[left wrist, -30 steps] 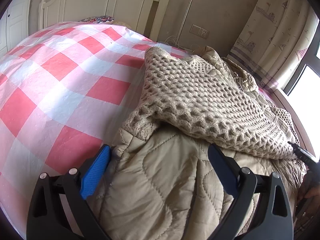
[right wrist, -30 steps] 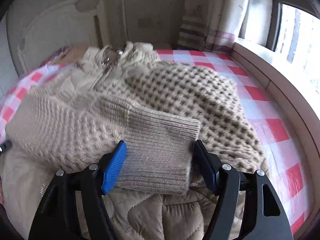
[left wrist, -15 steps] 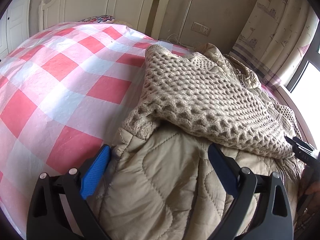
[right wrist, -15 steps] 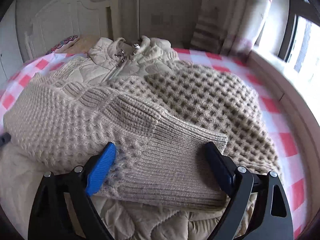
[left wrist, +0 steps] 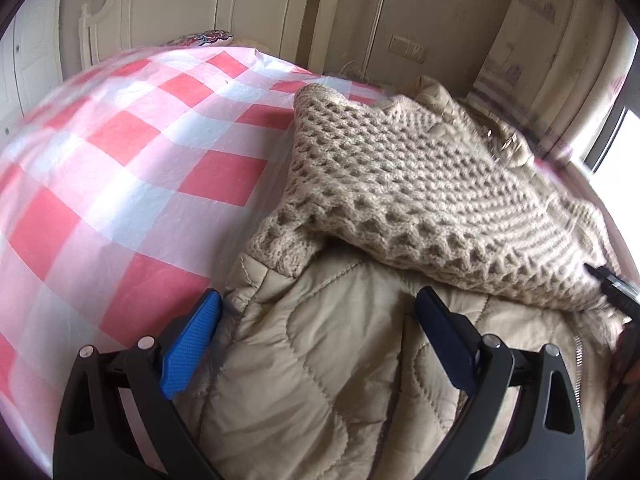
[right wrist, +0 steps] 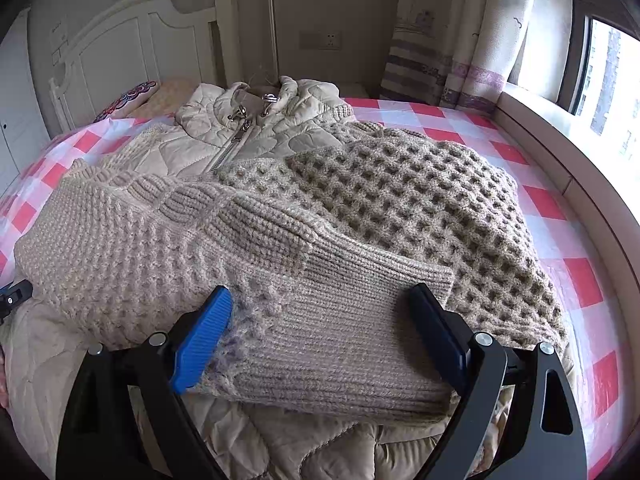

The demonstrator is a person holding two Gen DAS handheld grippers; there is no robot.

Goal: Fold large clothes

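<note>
Right wrist view is filled by a bed covered with a red-and-white checked sheet, on which the garments are laid. A beige quilted jacket is spread flat along the bed, its collar toward the white headboard and its zip partly closed below metal rings at the neck. A tan knit sweater is draped across the jacket's middle. Its body is worked in a coarse waffle stitch, darker on the window side, and a sleeve with a ribbed cuff is folded over toward the camera. A patterned curtain is seen at the bed's far corner, beside a bright window.

Spread wide, the right gripper is held low over the sleeve; the cuff lies between its blue pads, which are not pressed on it.

From the left wrist view, the sweater is seen heaped over the jacket, with a folded edge overhanging the quilted fabric. The left gripper is likewise spread, with the jacket's hem below and between its fingers; whether the fabric is touched cannot be told. A dark tip of the right gripper is glimpsed at that view's right edge.
</note>
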